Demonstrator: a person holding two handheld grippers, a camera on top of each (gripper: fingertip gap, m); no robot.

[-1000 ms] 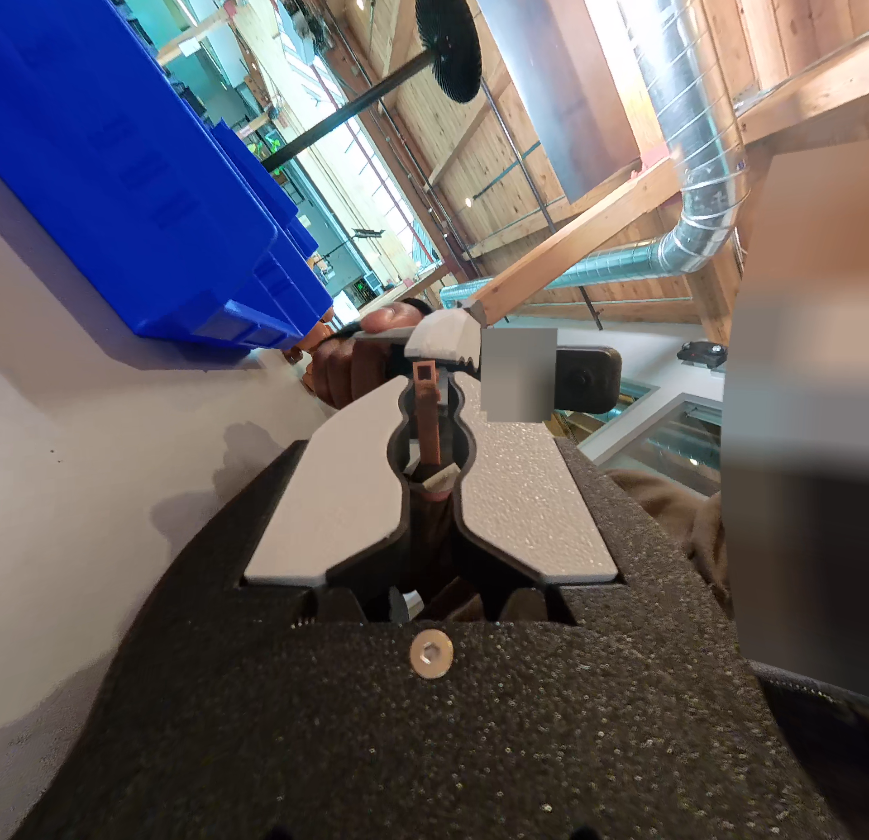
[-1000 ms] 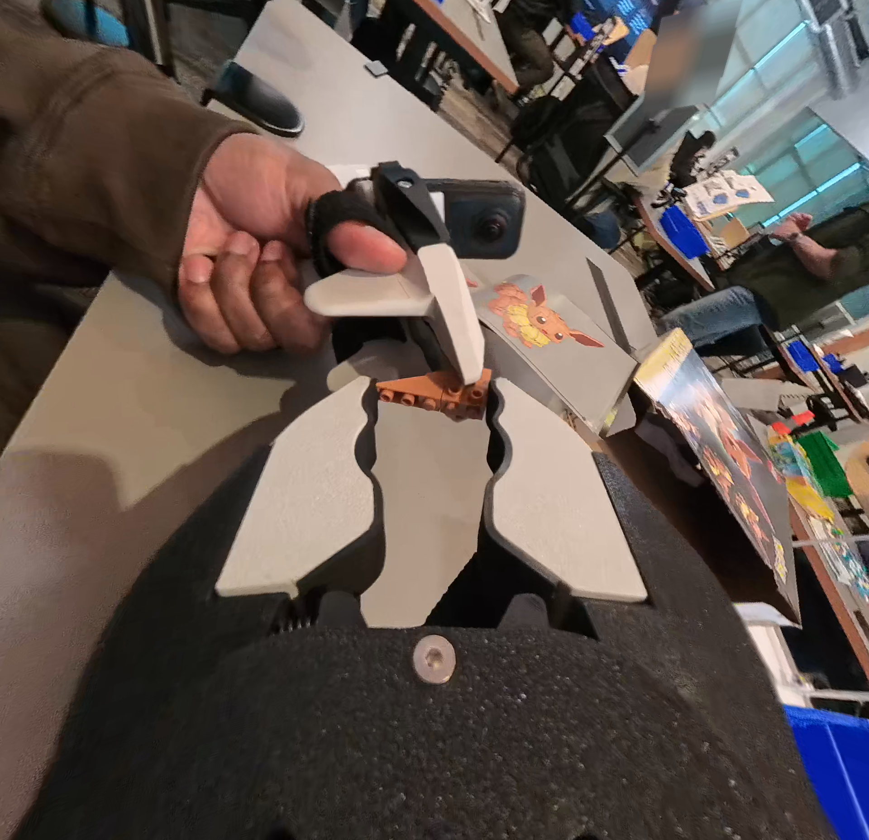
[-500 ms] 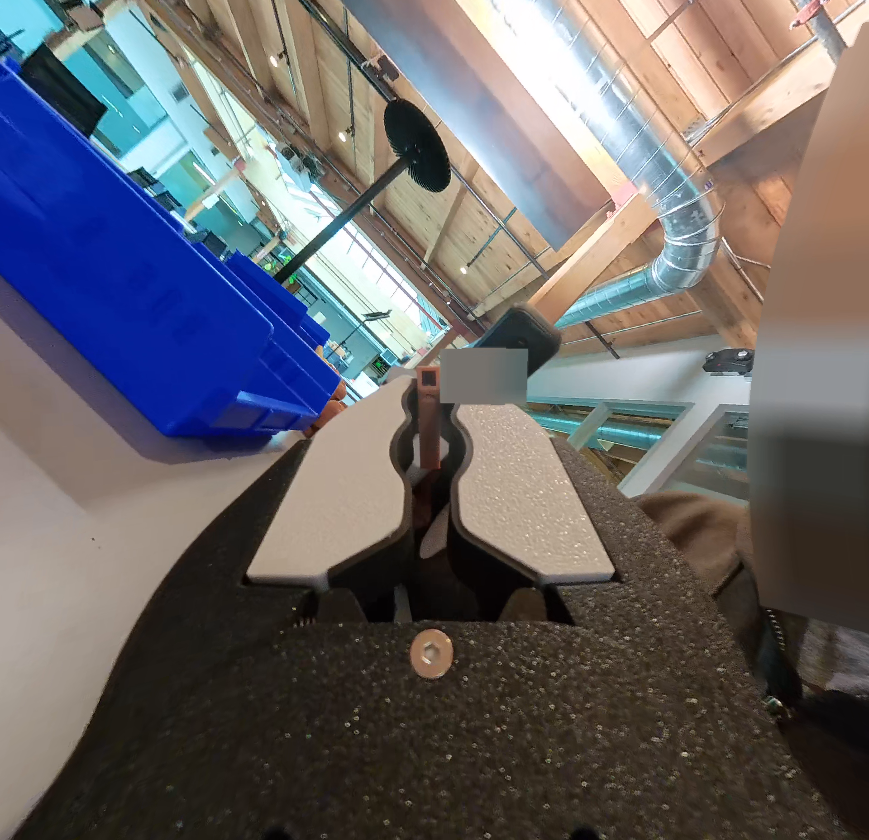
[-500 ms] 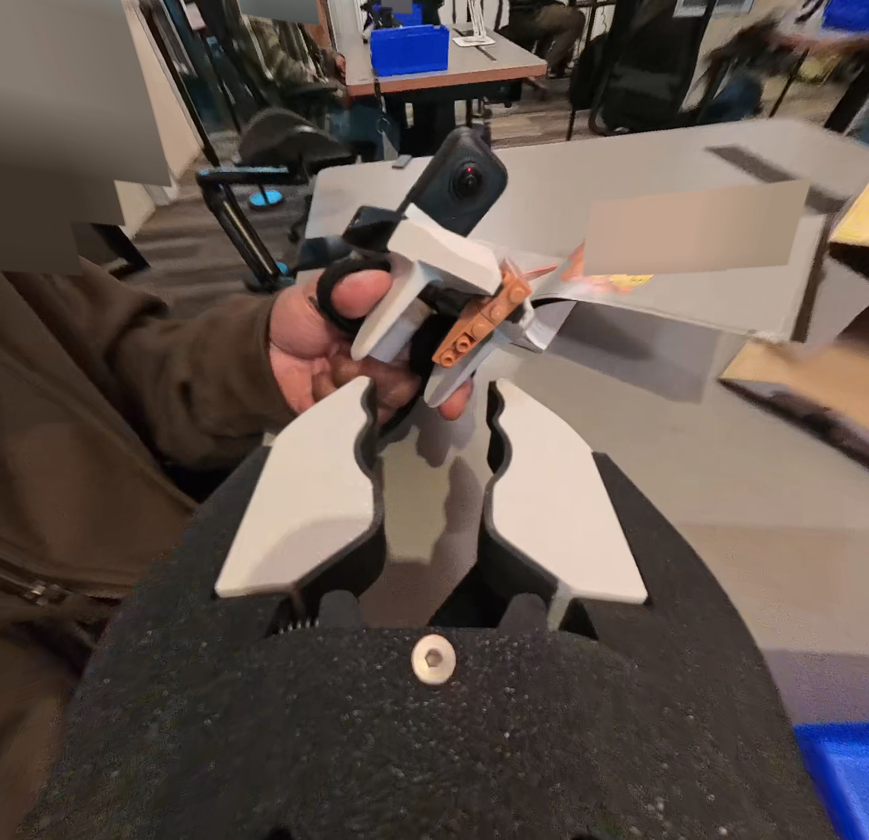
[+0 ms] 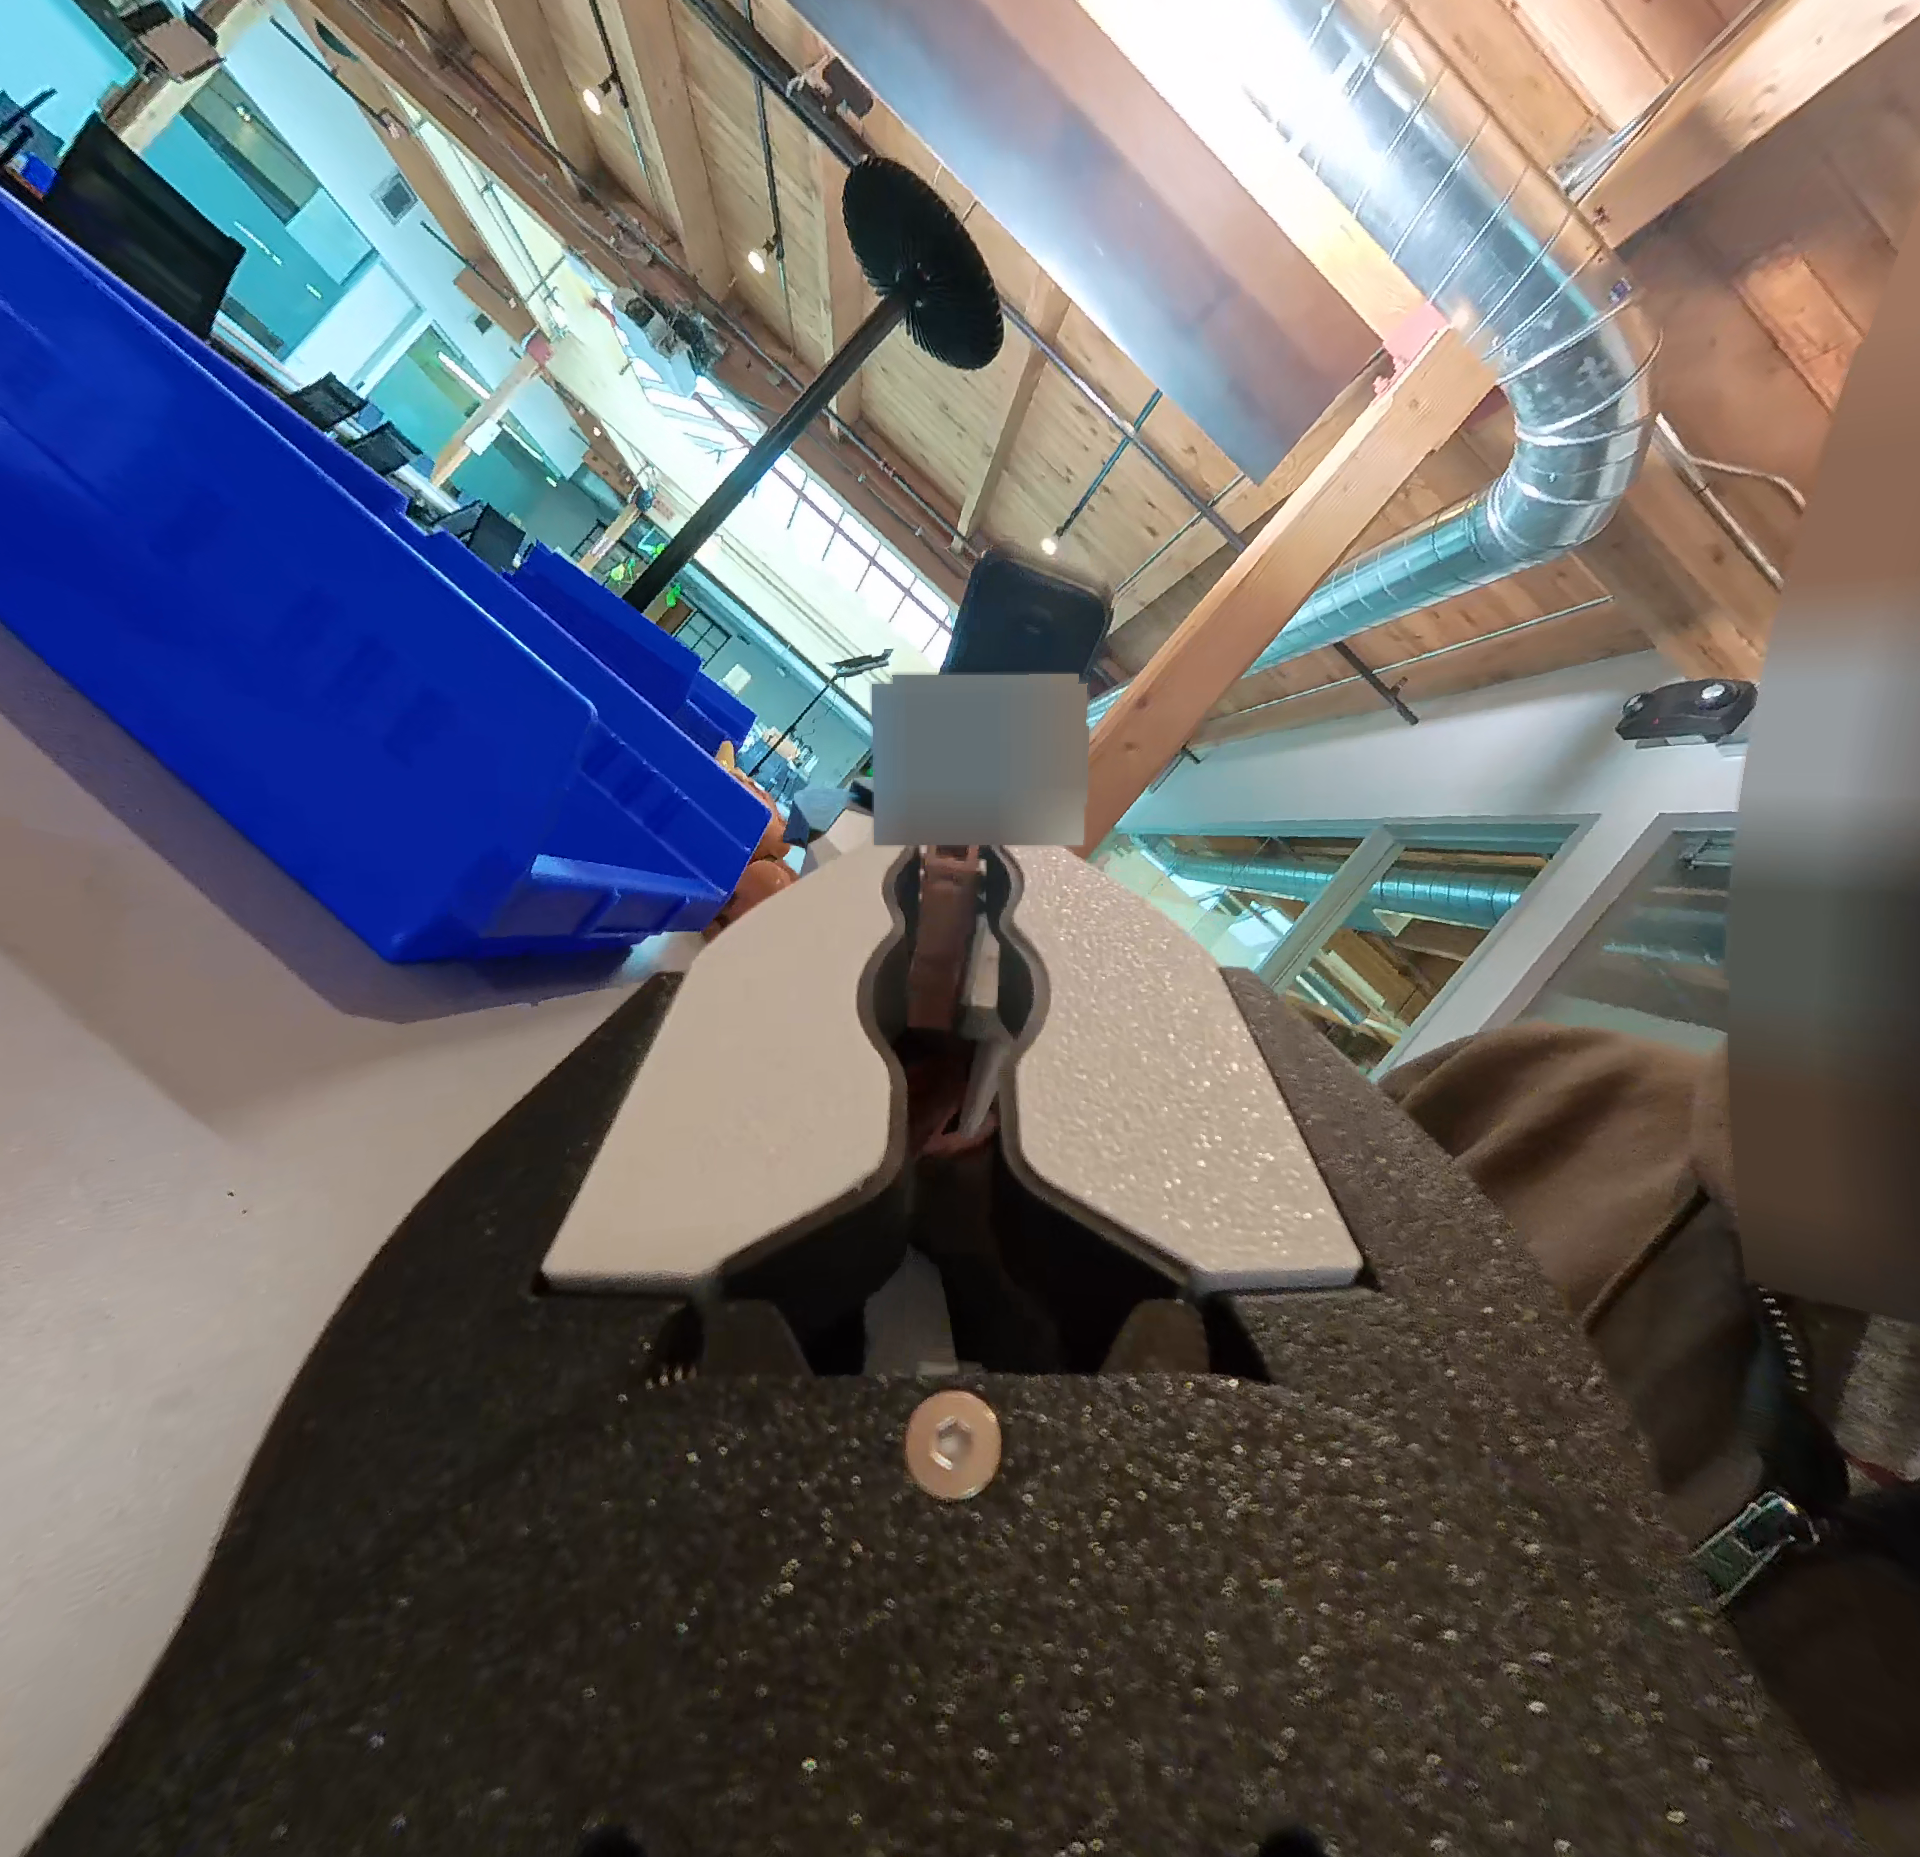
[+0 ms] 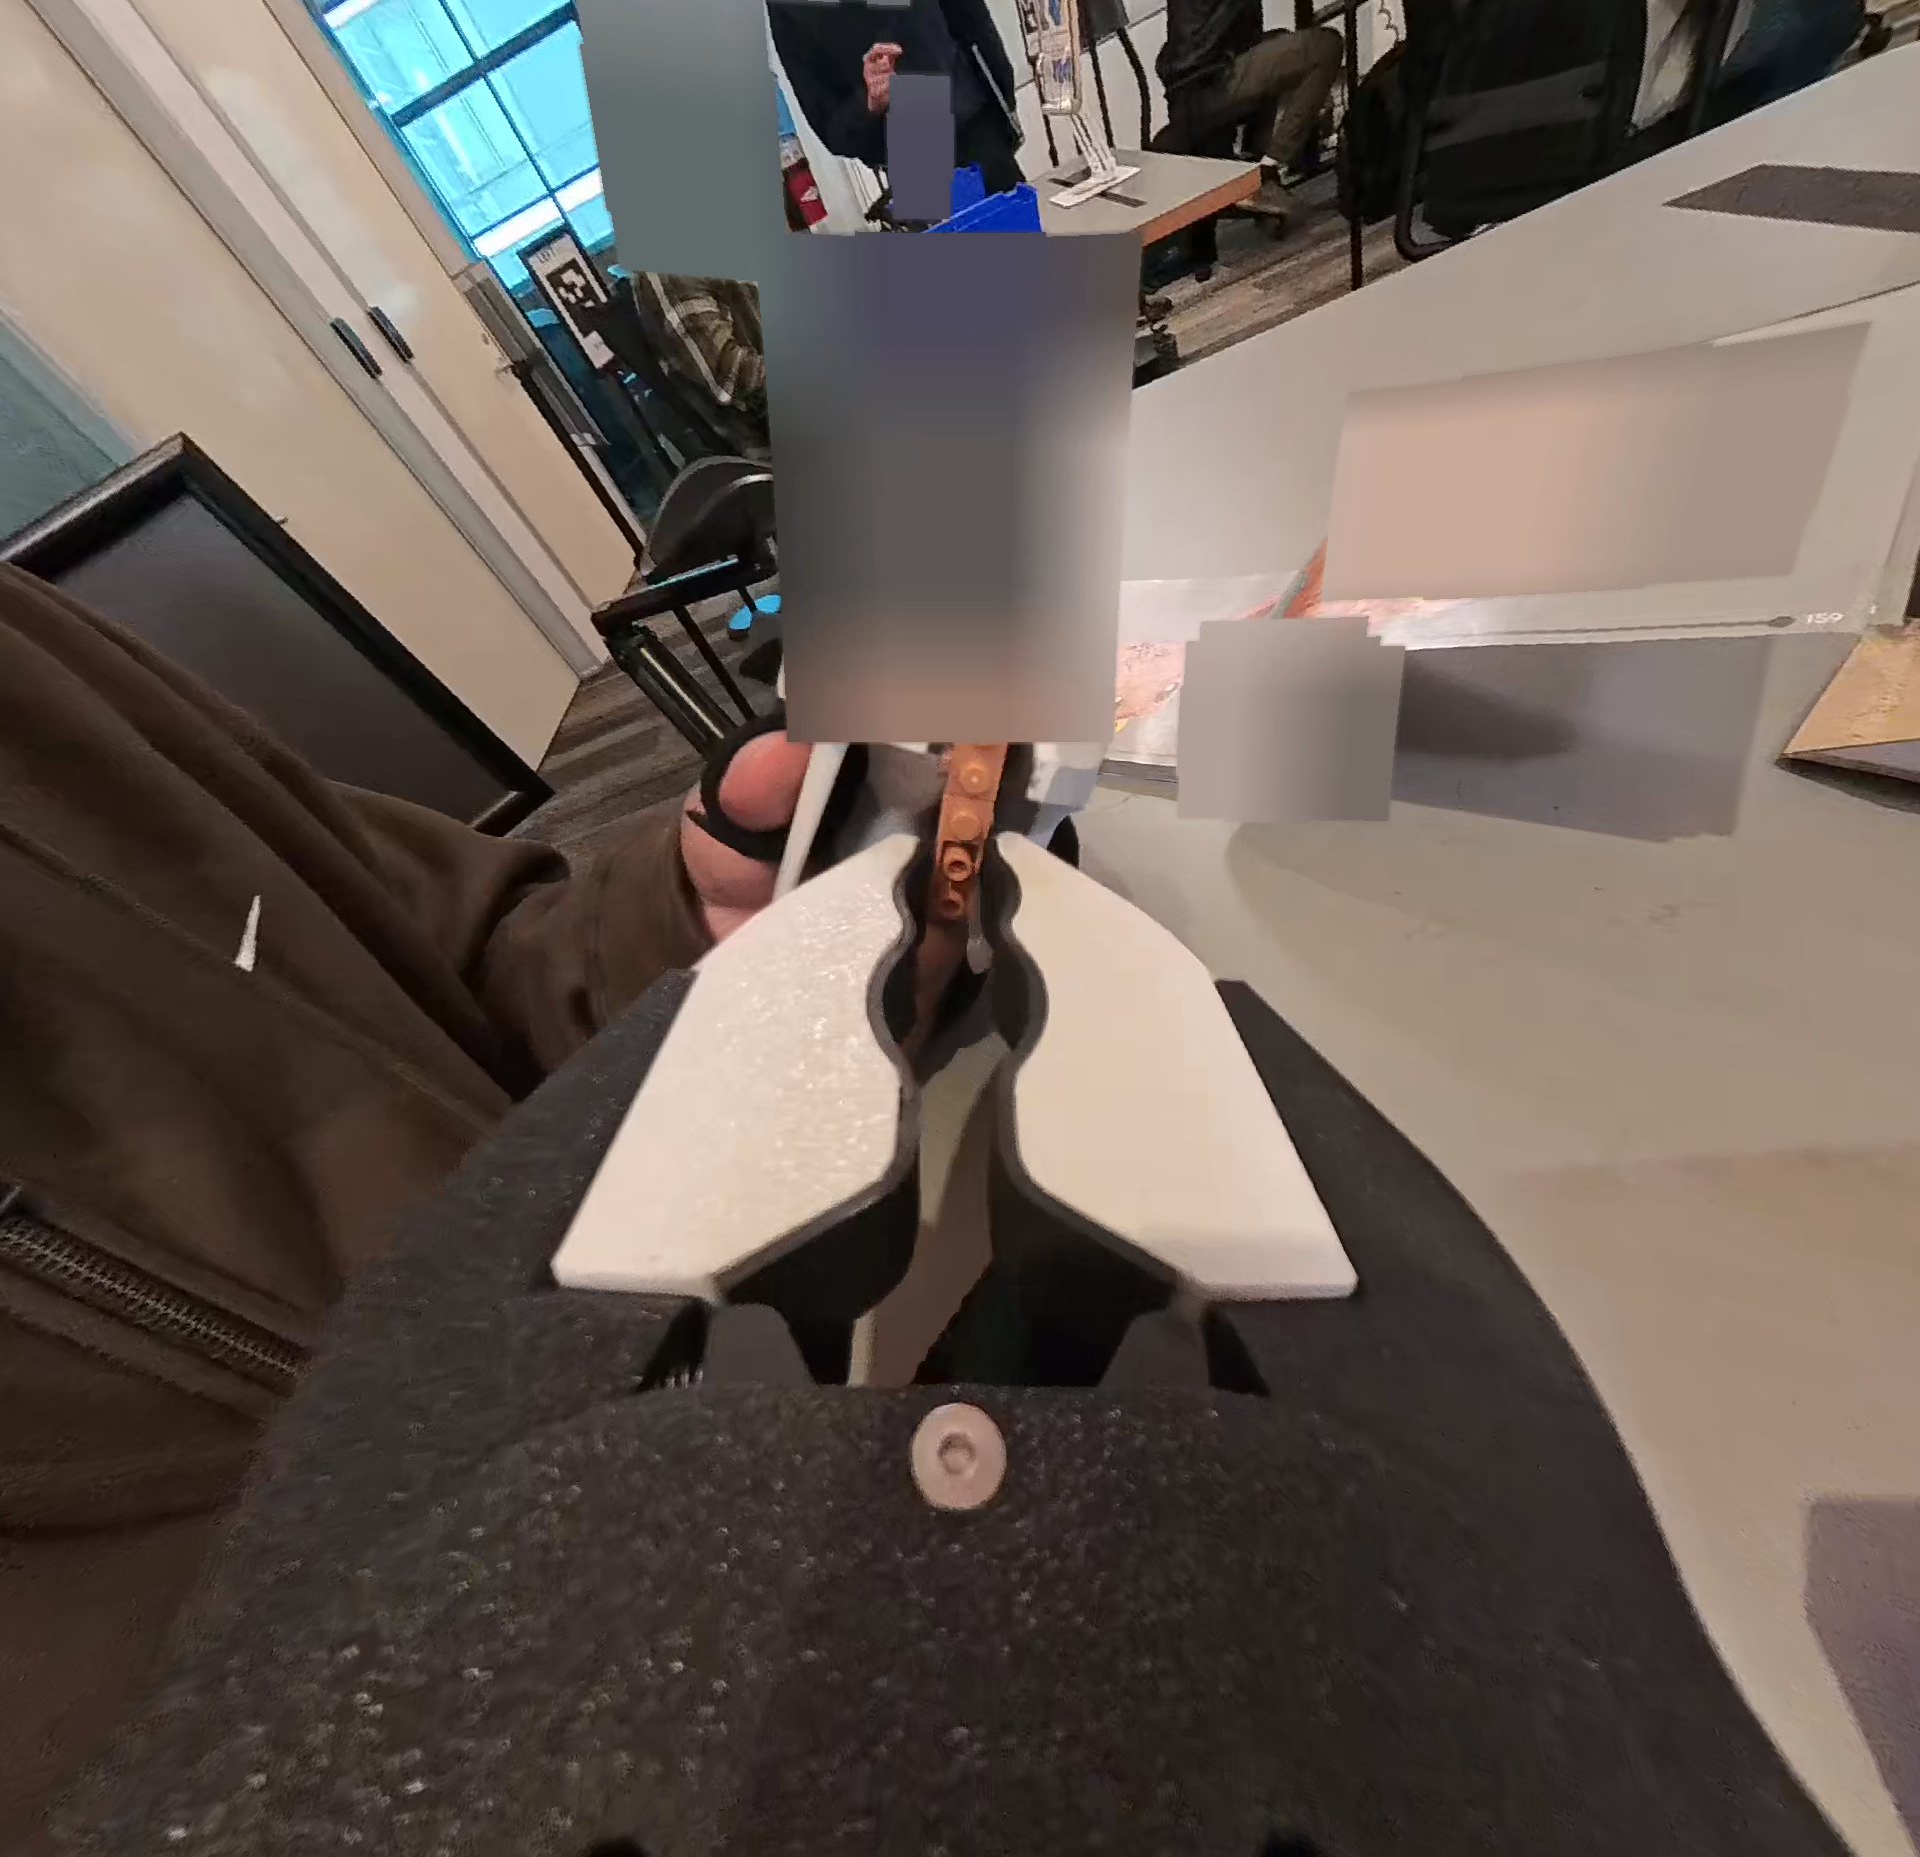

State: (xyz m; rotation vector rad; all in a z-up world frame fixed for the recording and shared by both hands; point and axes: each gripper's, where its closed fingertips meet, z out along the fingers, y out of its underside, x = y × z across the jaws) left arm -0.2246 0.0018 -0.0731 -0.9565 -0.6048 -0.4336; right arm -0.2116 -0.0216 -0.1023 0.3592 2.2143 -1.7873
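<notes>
A pale tabletop is seen at the left, with a blue bin resting on it. An orange-brown brick strip is pinched by both the left claw and the right claw, held above the tabletop.

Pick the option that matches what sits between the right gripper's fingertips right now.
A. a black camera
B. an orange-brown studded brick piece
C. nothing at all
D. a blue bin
B: in the right wrist view the right gripper has its fingers closed around an orange-brown studded brick piece that sticks out past the tips.
</notes>
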